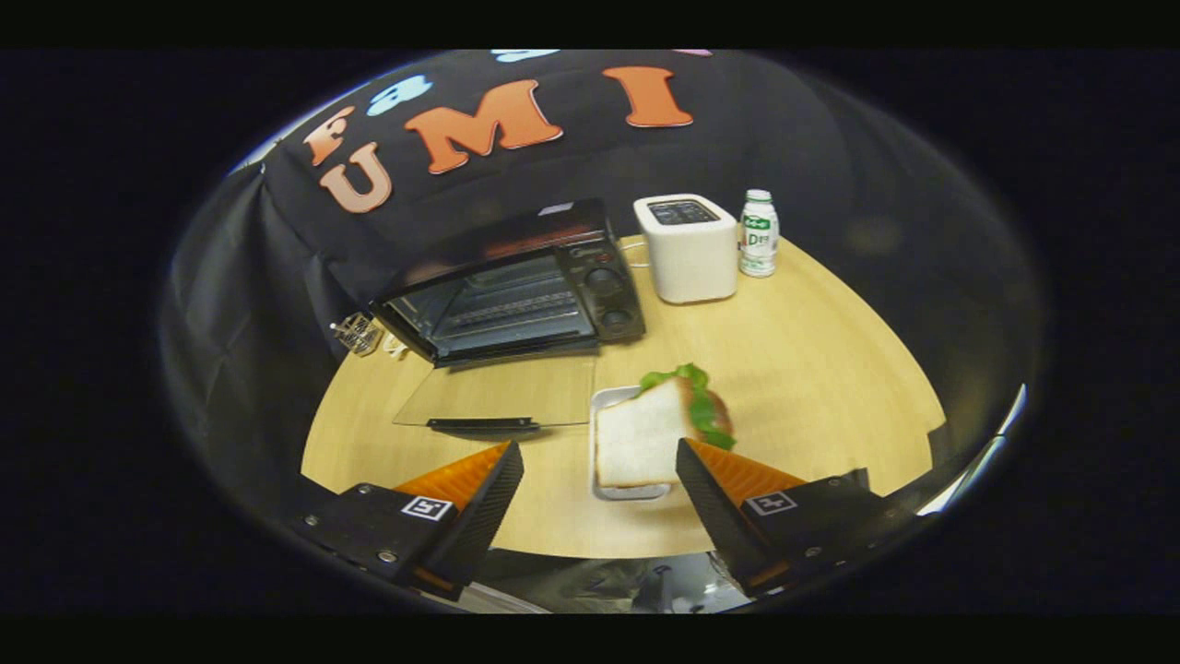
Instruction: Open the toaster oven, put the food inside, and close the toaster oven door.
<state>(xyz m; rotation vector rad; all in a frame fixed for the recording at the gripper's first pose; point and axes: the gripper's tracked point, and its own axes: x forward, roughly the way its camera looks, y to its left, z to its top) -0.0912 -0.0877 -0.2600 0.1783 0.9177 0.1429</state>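
Pale round wooden table [811,369] against black cloth. Black toaster oven [516,286] at back, glass door [498,392] folded flat, so opening judged done. White-bread sandwich with green lettuce [659,424] on small white tray [604,406], just ahead of gripper [599,461]. Fingers spread wide, holding nothing. Next: close on sandwich, carry into oven. White pop-up toaster [687,247] and white bottle [759,233] beyond.

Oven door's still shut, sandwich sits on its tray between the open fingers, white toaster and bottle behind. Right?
Not quite: the gripper view shows the toaster oven with its door already folded down open. The rest holds: the sandwich sits on its tray between the open gripper fingers, white toaster and bottle behind.
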